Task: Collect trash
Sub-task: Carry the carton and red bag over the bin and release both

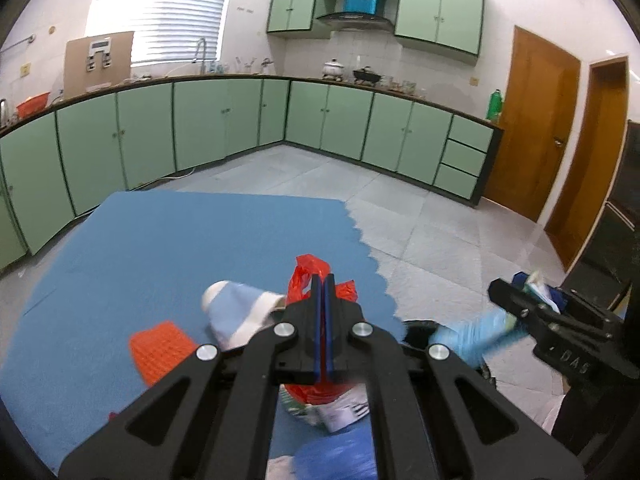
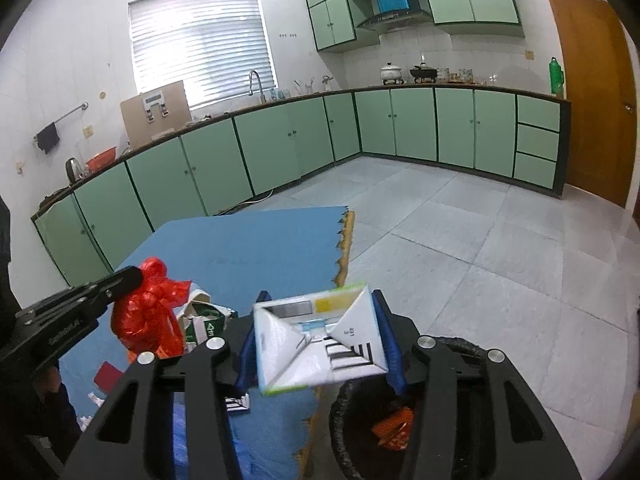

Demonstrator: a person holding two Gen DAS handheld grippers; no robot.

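My left gripper (image 1: 324, 280) is shut on a crumpled red plastic bag (image 1: 306, 276), held above the blue foam mat (image 1: 180, 240); the bag also shows in the right wrist view (image 2: 150, 312). My right gripper (image 2: 318, 312) is shut on a white milk carton (image 2: 320, 344), held just above and left of the black-lined trash bin (image 2: 360, 440). The bin holds an orange wrapper (image 2: 394, 428). In the left wrist view the right gripper (image 1: 516, 292) sits to the right with the carton (image 1: 472, 340) blurred.
On the mat lie a blue-and-white paper cup (image 1: 240, 312), an orange mesh piece (image 1: 160, 348), a green-and-white carton (image 2: 204, 320) and small scraps (image 2: 108, 376). Green cabinets (image 1: 224, 128) line the walls. A wooden door (image 1: 536, 120) stands at right. Grey tile floor (image 2: 480, 260) surrounds the mat.
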